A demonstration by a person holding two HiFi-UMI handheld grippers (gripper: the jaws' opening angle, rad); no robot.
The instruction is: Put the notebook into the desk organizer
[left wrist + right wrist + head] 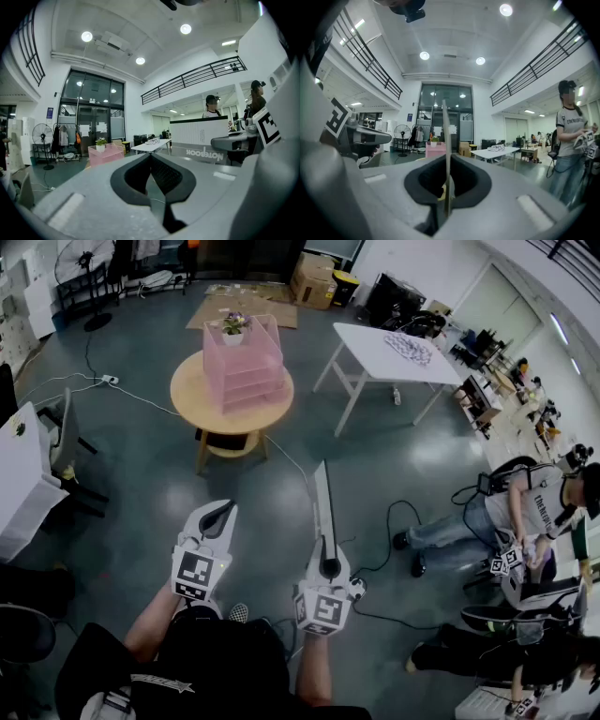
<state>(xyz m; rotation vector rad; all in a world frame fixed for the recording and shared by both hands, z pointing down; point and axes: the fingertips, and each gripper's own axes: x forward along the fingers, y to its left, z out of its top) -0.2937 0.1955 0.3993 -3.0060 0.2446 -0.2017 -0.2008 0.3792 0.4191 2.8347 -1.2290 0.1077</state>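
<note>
The person is standing on the grey floor (281,493), well apart from the round wooden table (192,395), and is holding one tool in each hand. The right tool (327,565) is clamping the notebook (323,507) by its lower edge; its jaws are pressing on the thin book, which is standing upright and pointing edge-on toward the table. In the right gripper view the notebook (446,140) is rising as a narrow strip out of the closed pads. The left tool (223,514) is hanging beside it with its jaws together and nothing between them. The pink desk organizer (246,367) is sitting on the round table, carrying a small potted plant (233,326) on top.
</note>
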